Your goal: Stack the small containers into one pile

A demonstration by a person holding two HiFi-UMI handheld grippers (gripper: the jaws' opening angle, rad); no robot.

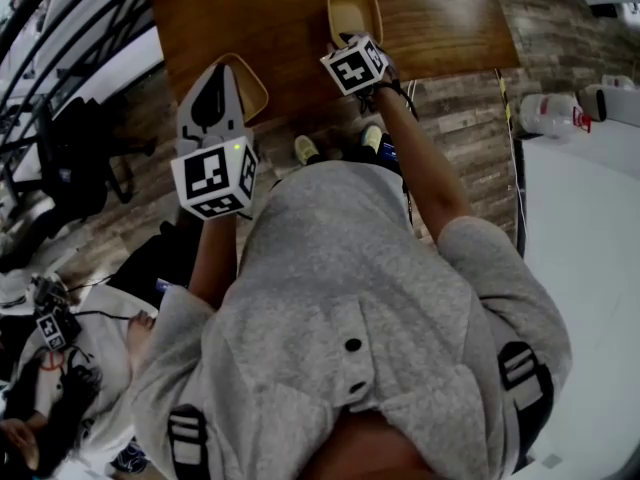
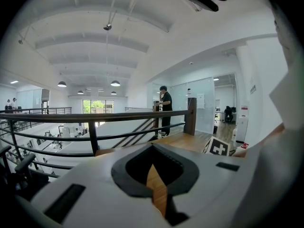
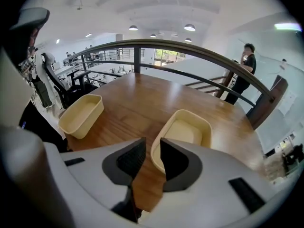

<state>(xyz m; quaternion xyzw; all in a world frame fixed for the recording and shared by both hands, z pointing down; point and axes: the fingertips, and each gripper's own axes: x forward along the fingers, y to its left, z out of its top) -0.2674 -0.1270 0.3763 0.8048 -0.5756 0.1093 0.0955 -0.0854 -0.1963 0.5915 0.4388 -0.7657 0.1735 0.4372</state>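
Office mezzanine with balcony railing (image 2: 95, 117)

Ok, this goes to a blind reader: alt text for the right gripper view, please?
The right tool, jaws slightly apart and holding nothing, is at the near rim of a cream container on a wooden table. A second cream container sits apart, at the table's left edge.
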